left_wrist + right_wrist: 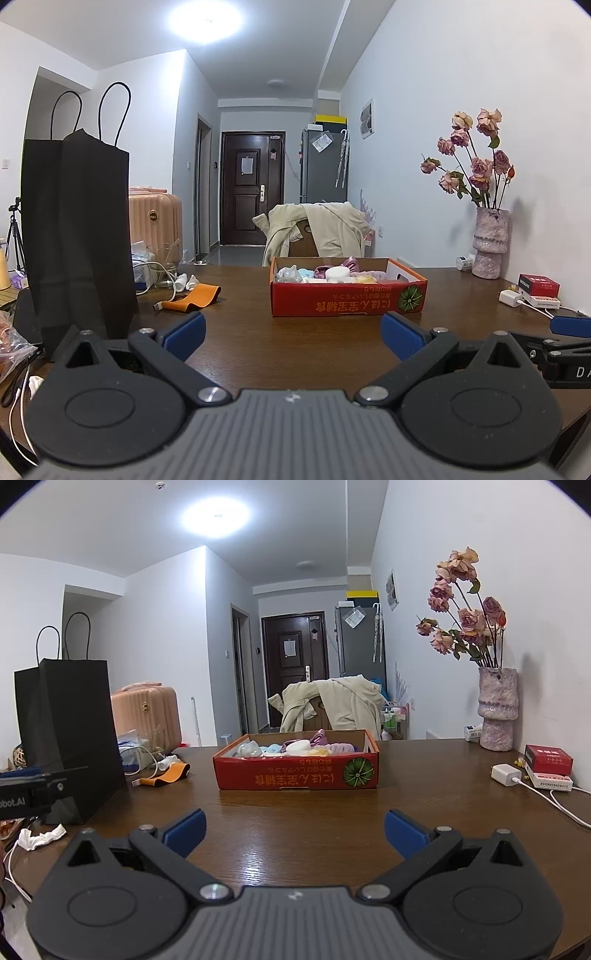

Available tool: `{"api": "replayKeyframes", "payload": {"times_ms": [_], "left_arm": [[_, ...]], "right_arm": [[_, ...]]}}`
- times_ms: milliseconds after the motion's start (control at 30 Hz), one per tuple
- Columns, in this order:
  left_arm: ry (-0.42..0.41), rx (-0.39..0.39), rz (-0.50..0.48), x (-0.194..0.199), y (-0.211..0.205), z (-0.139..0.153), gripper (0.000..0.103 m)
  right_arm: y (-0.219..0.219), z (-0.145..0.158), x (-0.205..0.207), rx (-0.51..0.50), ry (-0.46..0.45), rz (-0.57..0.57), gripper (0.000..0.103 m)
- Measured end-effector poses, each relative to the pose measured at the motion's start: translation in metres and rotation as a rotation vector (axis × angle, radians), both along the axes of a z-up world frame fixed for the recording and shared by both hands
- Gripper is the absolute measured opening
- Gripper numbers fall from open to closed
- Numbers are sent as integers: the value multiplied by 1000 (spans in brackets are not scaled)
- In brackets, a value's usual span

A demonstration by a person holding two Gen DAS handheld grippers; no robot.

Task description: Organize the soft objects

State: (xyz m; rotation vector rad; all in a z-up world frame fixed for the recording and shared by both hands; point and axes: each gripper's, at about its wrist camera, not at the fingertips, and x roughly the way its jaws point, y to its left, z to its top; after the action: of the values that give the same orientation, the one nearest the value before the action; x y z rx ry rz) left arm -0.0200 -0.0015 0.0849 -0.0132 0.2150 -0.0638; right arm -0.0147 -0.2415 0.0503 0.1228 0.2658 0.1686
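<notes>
A low red cardboard box stands on the brown wooden table ahead of both grippers. It holds several soft things in pink, white, blue and yellow. An orange band lies on the table left of the box. My left gripper is open and empty, short of the box. My right gripper is open and empty, also short of the box. The right gripper shows at the right edge of the left wrist view.
A tall black paper bag stands at the left. Cables, a glass and a white charger lie on the table. A vase of dried roses and a red carton stand by the right wall. A crumpled tissue lies near left.
</notes>
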Motion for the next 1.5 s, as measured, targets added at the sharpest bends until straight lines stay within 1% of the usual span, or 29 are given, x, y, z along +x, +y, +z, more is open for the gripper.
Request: {"api": "replayKeyframes", "payload": {"times_ms": [733, 1500], "left_arm": [[5, 6, -24, -1, -1, -2, 103], [5, 17, -47, 0, -2, -4, 103]], "right_arm": [[2, -1, 1, 1, 2, 22, 103], [2, -4, 3, -1, 12, 20, 103]]}}
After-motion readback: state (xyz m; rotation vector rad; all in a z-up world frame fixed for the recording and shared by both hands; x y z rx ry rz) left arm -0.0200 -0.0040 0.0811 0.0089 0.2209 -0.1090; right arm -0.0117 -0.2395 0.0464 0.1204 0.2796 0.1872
